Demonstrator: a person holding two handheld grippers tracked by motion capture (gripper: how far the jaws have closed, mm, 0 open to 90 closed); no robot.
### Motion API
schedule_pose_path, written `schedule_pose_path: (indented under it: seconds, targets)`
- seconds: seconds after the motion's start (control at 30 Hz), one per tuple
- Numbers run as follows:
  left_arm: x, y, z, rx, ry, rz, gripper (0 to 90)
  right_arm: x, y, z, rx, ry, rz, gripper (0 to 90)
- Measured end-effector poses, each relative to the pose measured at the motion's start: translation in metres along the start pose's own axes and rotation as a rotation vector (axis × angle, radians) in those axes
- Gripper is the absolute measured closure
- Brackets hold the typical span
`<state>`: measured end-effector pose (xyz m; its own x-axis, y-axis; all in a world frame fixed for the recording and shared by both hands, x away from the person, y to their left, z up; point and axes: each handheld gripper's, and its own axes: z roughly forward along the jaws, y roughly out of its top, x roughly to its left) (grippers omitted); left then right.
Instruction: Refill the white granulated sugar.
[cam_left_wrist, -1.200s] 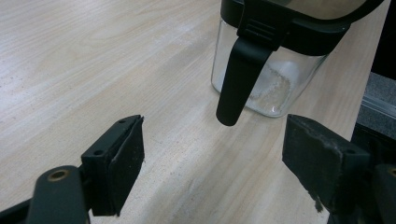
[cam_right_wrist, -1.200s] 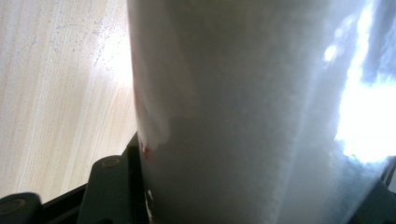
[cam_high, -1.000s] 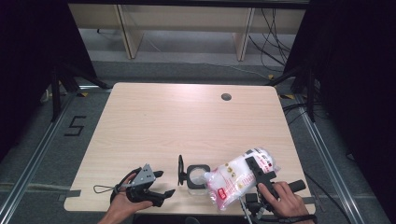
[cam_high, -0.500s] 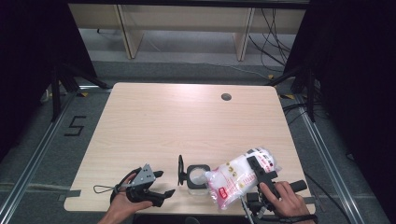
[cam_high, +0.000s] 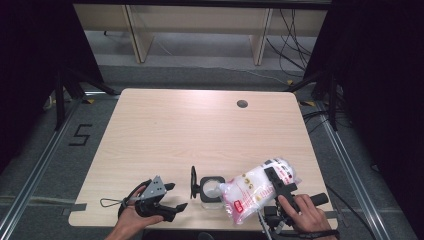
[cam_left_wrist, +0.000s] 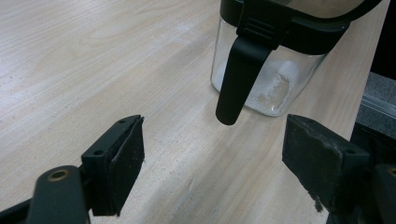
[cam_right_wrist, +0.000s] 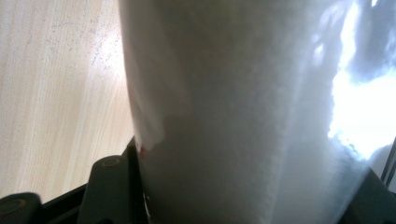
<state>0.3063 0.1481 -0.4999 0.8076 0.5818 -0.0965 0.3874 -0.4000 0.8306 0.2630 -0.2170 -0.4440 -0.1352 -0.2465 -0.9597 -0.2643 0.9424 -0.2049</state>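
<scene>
A clear glass jar with a black rim stands near the table's front edge, its black lid swung open to the left. A little white powder lies at the bottom of the jar, and a black latch hangs down its side. My right gripper is shut on a plastic bag of white powder, tilted with its lower end beside the jar's mouth. The bag sits between the jaws of my right gripper. My left gripper rests open left of the jar, and in its own view this gripper has nothing between its jaws.
The light wooden table has a round cable hole at the back right. Dark floor with metal rails runs along both sides. Wooden shelving legs stand beyond the far edge.
</scene>
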Motion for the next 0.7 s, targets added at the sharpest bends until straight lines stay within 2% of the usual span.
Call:
schedule_pose_path:
  seconds: [0.13,0.23,0.27,0.33,0.4,0.43,0.47,0.5,0.53,0.57,0.6,0.67,0.7]
  targets:
    - [-0.0003,0.0001,-0.0002,0.004,0.003,0.001,20.5,-0.0001,0.0003,-0.0002,-0.003,-0.003,0.002,42.6]
    - [0.0007,0.0003,-0.0002,0.002,-0.003,0.014,20.5,0.0031,0.0006,-0.0019,0.021,0.018,0.039,42.6]
    - [0.0012,0.0005,-0.0006,0.006,-0.01,0.015,20.5,-0.0003,0.001,-0.0005,-0.001,0.009,-0.005,42.6]
    - [0.0,-0.0001,-0.0004,0.003,-0.007,-0.009,20.5,0.0001,0.0012,-0.0006,-0.003,0.006,-0.006,42.6]
    - [0.0,0.0,-0.0008,0.006,-0.006,-0.008,20.5,0.0003,0.0011,-0.0005,-0.006,0.008,-0.008,42.6]
    - [0.0,-0.0004,-0.0005,-0.004,-0.007,-0.009,20.5,0.0029,0.0003,0.0002,-0.02,-0.02,0.011,42.6]
    - [0.0,-0.0004,-0.0005,-0.004,-0.007,-0.009,20.5,0.0029,0.0003,0.0002,-0.02,-0.02,0.011,42.6]
    - [0.0014,0.0003,-0.0009,-0.001,-0.009,0.015,20.5,0.0059,0.0002,-0.0005,-0.002,0.009,0.039,42.6]
    - [0.0015,0.0003,-0.0009,0.0,-0.009,0.015,20.5,0.0059,0.0002,-0.0005,-0.002,0.009,0.039,42.6]
    - [0.0006,0.0,-0.0008,0.003,-0.008,0.0,20.5,0.0053,0.0004,0.0002,-0.01,0.007,0.028,42.6]
    - [-0.0002,-0.0004,-0.0005,0.001,-0.008,-0.014,20.5,0.0069,0.0006,-0.0002,-0.002,0.014,0.042,42.6]
    - [-0.0003,0.0001,-0.0008,0.006,-0.007,-0.009,20.5,0.0067,0.0017,0.0,-0.004,0.018,0.035,42.6]
    - [0.0002,-0.0001,-0.0006,-0.005,-0.006,0.004,20.5,0.0041,0.0024,0.0006,-0.017,0.018,-0.009,42.6]
